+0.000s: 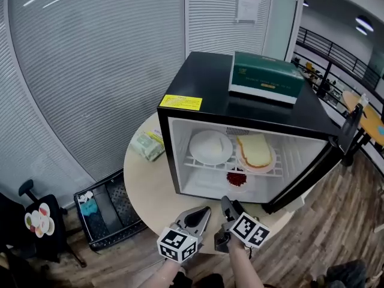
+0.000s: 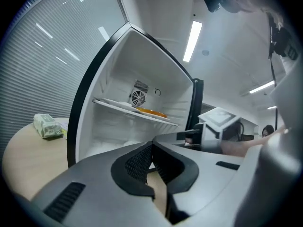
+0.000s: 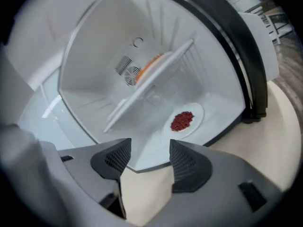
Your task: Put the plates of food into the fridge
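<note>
The black mini fridge (image 1: 207, 86) stands on a round table with its door (image 1: 312, 173) swung open to the right. Its wire shelf (image 1: 198, 162) carries a white plate (image 1: 210, 147) and a plate with toast (image 1: 257, 153). A plate of red food (image 1: 237, 179) lies on the fridge floor and shows again as the plate of red food (image 3: 185, 120) in the right gripper view. My left gripper (image 1: 201, 216) hovers shut in front of the fridge, holding nothing. Beside it my right gripper (image 1: 227, 209) is open and empty, its jaws (image 3: 149, 157) pointing at the fridge floor.
A green box (image 1: 267, 75) lies on the fridge top. A wrapped green pack (image 1: 148, 144) sits on the beige table (image 1: 144, 188) left of the fridge. On the wooden floor are a black crate (image 1: 108, 209) and a chair (image 1: 33, 221).
</note>
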Demonstrator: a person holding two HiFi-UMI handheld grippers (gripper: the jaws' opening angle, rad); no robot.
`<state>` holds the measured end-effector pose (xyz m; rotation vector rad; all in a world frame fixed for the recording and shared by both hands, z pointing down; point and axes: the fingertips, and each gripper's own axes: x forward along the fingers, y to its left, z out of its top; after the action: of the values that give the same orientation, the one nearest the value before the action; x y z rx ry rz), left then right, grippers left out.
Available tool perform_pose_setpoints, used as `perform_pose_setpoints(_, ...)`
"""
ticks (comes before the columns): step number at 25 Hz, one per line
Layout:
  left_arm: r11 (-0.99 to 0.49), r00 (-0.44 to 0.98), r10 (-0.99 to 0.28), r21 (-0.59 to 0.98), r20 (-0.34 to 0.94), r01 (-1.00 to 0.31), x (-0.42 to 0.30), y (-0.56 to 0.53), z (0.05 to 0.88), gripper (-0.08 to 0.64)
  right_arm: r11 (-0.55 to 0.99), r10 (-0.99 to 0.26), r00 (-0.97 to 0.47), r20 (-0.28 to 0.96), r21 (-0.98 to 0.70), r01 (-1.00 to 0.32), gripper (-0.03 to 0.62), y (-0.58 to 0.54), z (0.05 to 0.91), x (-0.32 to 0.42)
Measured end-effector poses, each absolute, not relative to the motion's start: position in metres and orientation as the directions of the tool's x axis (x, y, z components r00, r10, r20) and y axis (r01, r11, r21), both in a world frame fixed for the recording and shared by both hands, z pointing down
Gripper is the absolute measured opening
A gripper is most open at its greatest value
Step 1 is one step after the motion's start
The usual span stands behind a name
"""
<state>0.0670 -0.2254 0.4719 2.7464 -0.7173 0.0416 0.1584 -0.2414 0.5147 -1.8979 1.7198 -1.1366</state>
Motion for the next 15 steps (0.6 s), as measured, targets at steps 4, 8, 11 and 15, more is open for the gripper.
perform_pose_setpoints(4, -0.845, 0.891, -0.442, 0.285, 0.102, -0.452, 0.070, -0.201, 0.462, 0.005, -0.042, -0.978, -0.097, 0.186, -0.624, -0.780, 0.249, -0.204, 0.472, 0.137)
perform_pose_setpoints(8, -0.875, 0.916, -0.391, 0.271, 0.090, -0.400, 0.075, -0.173, 0.443, 0.005, -0.033, -0.995, -0.008, 0.095, -0.429, -0.903, 0.017, -0.164, 0.427, 0.135)
perform_pose_setpoints(11, -0.894, 0.928, -0.360, 0.252, 0.092, -0.371, 0.073, -0.150, 0.428, 0.005, -0.035, -0.999, 0.025, 0.039, -0.311, -0.950, 0.009, -0.132, 0.401, 0.130)
perform_pose_setpoints(15, -0.914, 0.936, -0.333, 0.204, 0.116, -0.350, 0.066, -0.118, 0.418, 0.005, -0.079, -0.996, 0.072, 0.046, -0.160, -0.984, 0.008, -0.081, 0.398, 0.118)
